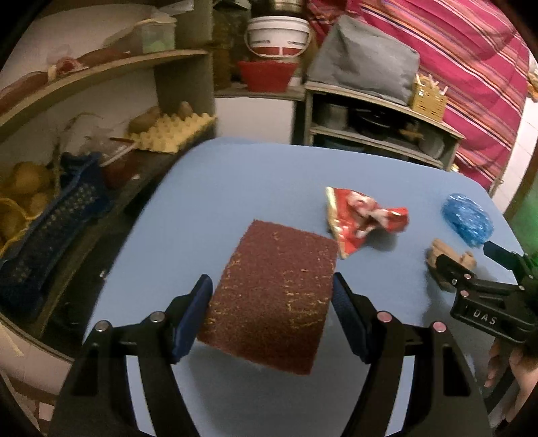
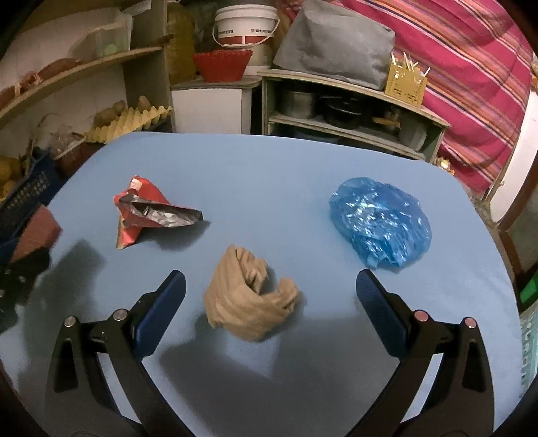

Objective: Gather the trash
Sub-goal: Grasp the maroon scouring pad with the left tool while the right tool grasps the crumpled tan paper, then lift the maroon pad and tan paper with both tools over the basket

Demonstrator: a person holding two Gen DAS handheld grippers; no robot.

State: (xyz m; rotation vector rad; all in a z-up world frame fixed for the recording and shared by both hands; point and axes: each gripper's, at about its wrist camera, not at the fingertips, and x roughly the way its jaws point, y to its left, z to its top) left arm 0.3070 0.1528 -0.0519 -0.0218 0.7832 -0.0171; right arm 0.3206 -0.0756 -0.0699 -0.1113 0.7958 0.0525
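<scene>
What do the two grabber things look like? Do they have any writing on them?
Both look alike. The left gripper and the right gripper each have two black plastic arms with slot-shaped holes, round silver pins at the joints, and dark blue pads on the fingers. Seen from the left camera, the right gripper has raised letters "DAS" on its black side. No cables or sleeves show.

Beyond the claw, a white bucket (image 2: 247, 25), red basket (image 2: 222, 65), grey bag (image 2: 336, 43); left, perhaps potatoes (image 2: 107, 112) on shelves.

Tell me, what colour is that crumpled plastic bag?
Blue, translucent and shiny; the plastic bag shows best in the right wrist view.
</scene>
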